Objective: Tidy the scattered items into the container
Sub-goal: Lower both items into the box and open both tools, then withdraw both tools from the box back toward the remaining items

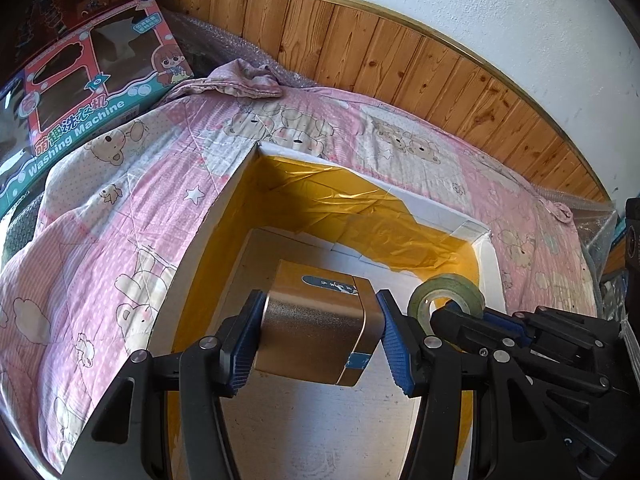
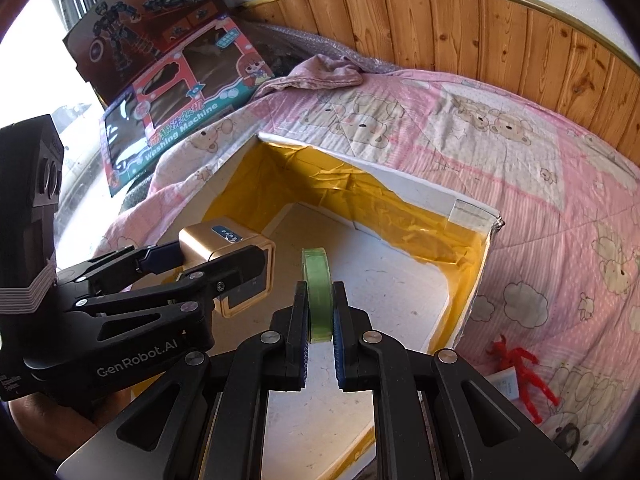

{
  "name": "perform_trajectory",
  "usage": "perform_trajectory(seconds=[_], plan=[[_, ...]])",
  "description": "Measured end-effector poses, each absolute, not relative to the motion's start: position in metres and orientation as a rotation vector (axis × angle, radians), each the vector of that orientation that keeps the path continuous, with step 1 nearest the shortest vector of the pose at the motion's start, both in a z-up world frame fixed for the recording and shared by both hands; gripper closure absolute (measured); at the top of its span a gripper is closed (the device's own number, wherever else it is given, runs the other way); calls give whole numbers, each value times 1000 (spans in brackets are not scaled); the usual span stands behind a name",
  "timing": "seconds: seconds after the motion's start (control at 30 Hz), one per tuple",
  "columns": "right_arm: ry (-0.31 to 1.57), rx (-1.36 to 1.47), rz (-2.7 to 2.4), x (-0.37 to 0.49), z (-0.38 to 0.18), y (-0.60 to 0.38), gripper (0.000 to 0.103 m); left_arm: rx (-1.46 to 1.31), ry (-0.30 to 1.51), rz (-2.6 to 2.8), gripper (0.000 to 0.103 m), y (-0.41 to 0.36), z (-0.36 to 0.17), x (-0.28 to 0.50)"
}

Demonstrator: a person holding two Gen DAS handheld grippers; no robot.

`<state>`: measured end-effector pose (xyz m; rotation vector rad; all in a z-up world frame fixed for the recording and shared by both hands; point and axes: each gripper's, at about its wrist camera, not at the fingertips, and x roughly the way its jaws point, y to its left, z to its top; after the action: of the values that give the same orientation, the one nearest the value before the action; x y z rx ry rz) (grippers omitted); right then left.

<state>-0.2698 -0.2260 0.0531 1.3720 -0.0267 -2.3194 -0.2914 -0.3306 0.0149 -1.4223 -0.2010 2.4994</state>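
Held over the open white foam box lined with yellow film [image 1: 320, 196], the left gripper [image 1: 318, 334] is seen clamped on a gold, rounded-edge metal tin with a blue label [image 1: 320, 328], which hangs between its blue pads above the box floor. Just to its right, the right gripper [image 2: 320, 320] is closed on an upright roll of green tape [image 2: 318, 292], also above the box interior. Release is judged to be the step in hand: both loads need lowering and freeing, while a small red plastic figure [image 2: 520, 376], on the pink quilt to the right gripper's right, remains to be collected.

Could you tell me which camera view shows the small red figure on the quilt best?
The right wrist view is the only one that shows the red figure: it lies on the pink quilt outside the box's right wall, unobstructed. In the left wrist view that area is hidden behind the right gripper.
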Motion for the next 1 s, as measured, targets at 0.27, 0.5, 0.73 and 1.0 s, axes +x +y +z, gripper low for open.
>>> perform_trajectory(seconds=[0.27, 0.5, 0.73, 1.0], plan=[[40, 1406, -2322, -286, 40, -228, 92, -1457, -161, 2504, 46, -324, 3, -306], [68, 1420, -2322, -298, 34, -228, 91, -1524, -116, 2481, 46, -316, -13, -322], [-19, 1323, -2359, -293, 41, -219, 73, -1496, -249, 2510, 45, -330, -20, -325], [-197, 1167, -2369, -226, 83, -190, 73, -1394, -270, 2541, 45, -337, 36, -280]])
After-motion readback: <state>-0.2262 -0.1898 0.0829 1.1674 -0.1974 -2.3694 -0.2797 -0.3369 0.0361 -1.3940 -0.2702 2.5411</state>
